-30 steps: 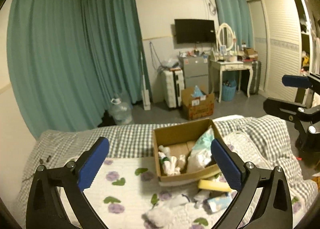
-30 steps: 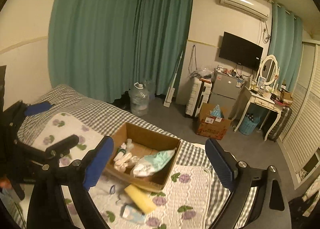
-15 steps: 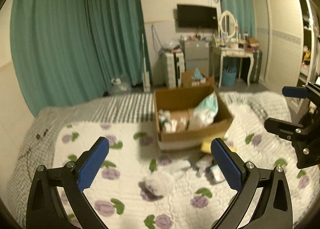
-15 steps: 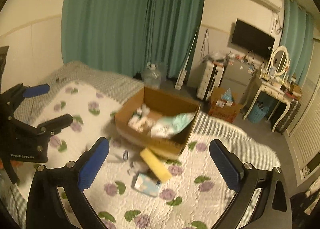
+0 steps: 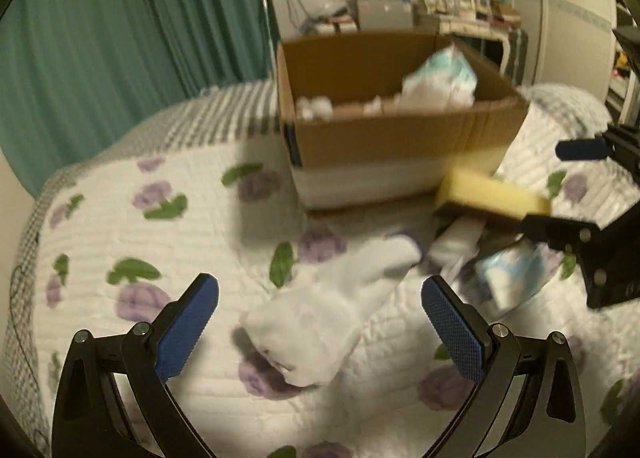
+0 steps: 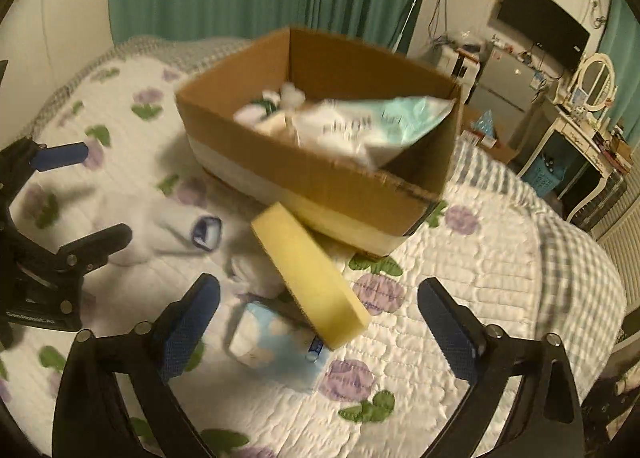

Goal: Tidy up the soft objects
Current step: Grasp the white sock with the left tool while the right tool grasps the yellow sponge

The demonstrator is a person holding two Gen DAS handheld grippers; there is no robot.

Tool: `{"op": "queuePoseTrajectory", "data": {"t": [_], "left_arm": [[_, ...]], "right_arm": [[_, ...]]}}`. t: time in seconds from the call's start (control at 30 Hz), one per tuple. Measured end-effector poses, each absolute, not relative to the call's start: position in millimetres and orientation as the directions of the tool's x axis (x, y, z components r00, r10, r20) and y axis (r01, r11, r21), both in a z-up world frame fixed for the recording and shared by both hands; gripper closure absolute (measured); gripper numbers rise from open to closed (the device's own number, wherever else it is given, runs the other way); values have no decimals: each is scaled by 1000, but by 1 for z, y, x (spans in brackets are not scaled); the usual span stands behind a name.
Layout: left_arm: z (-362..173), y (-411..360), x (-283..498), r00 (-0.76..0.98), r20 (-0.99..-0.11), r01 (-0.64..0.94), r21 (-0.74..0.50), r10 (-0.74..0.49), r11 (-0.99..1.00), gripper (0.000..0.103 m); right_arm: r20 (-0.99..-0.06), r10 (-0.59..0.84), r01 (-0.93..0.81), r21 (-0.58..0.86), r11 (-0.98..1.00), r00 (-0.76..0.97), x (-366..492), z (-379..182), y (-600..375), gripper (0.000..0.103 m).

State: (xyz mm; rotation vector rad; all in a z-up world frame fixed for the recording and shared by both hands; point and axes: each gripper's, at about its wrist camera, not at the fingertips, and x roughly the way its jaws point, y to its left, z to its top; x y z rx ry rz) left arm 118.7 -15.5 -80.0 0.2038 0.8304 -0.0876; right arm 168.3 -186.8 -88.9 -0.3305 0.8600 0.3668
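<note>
Both tongs have dropped closer to the bed (image 5: 100, 218) since a moment ago. Left tongs (image 5: 320, 322) gape open over a white plush (image 5: 320, 322); right tongs (image 6: 318, 324) gape open over a yellow sponge (image 6: 308, 278) leaning beside the box (image 6: 320, 178), a blue packet (image 6: 272, 342) beneath.

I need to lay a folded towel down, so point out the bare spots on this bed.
Bare quilt lies left of the brown cardboard box, toward the teal curtain, and right of the box in the right wrist view. Crowded: before the box, where the yellow foam sponge, white fluffy plush toy and pale blue tissue pack cluster.
</note>
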Motion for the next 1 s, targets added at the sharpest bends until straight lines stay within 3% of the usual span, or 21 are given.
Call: {"op": "queuePoseTrajectory", "data": {"t": [0.17, 0.23, 0.27, 0.3, 0.33, 0.5, 0.6, 0.77, 1.0], "left_arm": [[-109, -13, 127, 620, -784, 174, 181, 35, 968, 1], [-115, -13, 128, 608, -792, 176, 197, 51, 964, 1], [-117, -12, 129, 606, -794, 177, 199, 53, 964, 6], [-119, -12, 129, 605, -794, 171, 207, 63, 963, 13], [-121, -11, 130, 602, -795, 165, 217, 76, 962, 16], [-117, -8, 128, 606, -794, 174, 191, 48, 966, 47], [-111, -13, 124, 613, -789, 193, 209, 49, 959, 60], [-94, -17, 111, 627, -778, 195, 194, 30, 961, 66], [-37, -23, 88, 693, -721, 191, 183, -1, 964, 67]], "right_arm": [[-820, 156, -483, -161, 861, 551, 188, -120, -179, 24], [-825, 150, -491, -168, 855, 544, 192, -126, -178, 40], [-828, 149, -494, -169, 853, 541, 193, -128, -177, 45], [-829, 146, -497, -174, 850, 540, 194, -129, -176, 59], [-829, 147, -501, -176, 848, 539, 193, -130, -177, 63], [-798, 158, -515, -211, 831, 581, 177, -114, -178, 68], [-777, 176, -516, -213, 830, 604, 165, -90, -181, 70], [-743, 177, -515, -252, 819, 645, 144, -51, -183, 71], [-698, 186, -487, -260, 834, 692, 116, -5, -185, 71]]}}
